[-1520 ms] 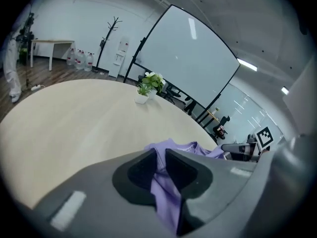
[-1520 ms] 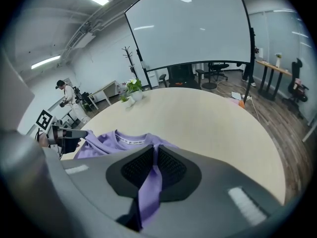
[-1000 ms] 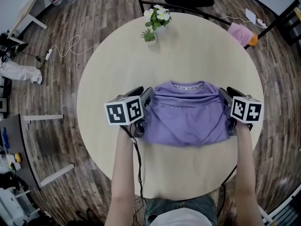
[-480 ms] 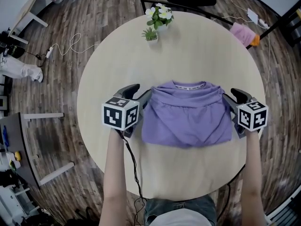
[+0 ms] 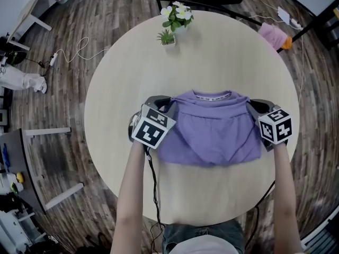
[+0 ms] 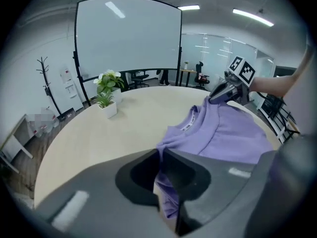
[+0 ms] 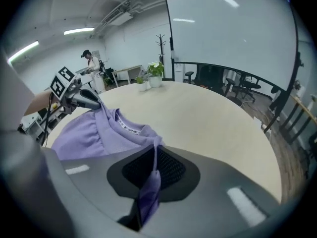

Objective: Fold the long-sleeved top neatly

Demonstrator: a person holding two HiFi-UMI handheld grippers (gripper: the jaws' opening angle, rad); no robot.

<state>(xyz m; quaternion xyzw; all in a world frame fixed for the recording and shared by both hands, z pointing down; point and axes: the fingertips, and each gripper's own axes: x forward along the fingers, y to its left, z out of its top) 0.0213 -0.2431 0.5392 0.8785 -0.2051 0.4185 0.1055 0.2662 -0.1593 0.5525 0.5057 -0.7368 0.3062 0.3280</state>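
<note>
The purple long-sleeved top (image 5: pixel 214 131) lies partly folded, neck band away from me, in the middle of the round beige table (image 5: pixel 222 52). My left gripper (image 5: pixel 164 105) is at its upper left corner, shut on a pinch of purple fabric (image 6: pixel 163 180). My right gripper (image 5: pixel 253 108) is at the upper right corner. Its jaws have just been closing, and a fold of the top (image 7: pixel 148 192) now hangs pressed between them. Each gripper view shows the other gripper across the top (image 6: pixel 233 133), also gripping cloth.
A small potted plant (image 5: pixel 168 38) and a pot of white flowers (image 5: pixel 178 16) stand at the table's far edge. Bare tabletop surrounds the garment. A pink cloth (image 5: pixel 271 37) and cables (image 5: pixel 79 52) lie on the wooden floor beyond.
Both grippers rolled and moved in from beside the top onto its upper corners. Their jaws, open before, are now closed on the fabric.
</note>
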